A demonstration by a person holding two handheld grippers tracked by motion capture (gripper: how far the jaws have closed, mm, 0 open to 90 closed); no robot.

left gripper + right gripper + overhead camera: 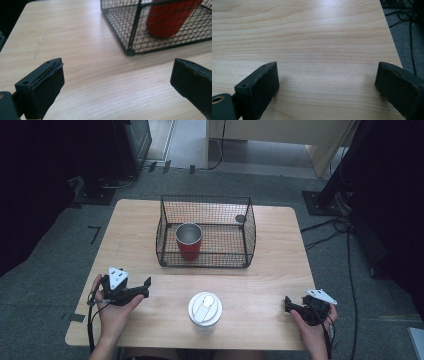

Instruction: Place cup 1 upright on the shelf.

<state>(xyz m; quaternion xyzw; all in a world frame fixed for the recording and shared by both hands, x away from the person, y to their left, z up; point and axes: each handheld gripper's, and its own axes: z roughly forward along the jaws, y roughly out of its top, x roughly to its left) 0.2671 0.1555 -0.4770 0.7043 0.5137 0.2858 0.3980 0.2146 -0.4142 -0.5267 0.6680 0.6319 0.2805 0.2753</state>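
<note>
Both tongs, left (146,284) and right (287,303), are held wide open and empty. The white-lidded cup (204,310) stands before the basket (248,227); it is best gripped squarely, below the lid.

Even soft light, dark corners, mild glare

White-lidded cup (205,309) upright near the table's front edge; red tumbler (189,241) upright in basket (249,235)
</note>
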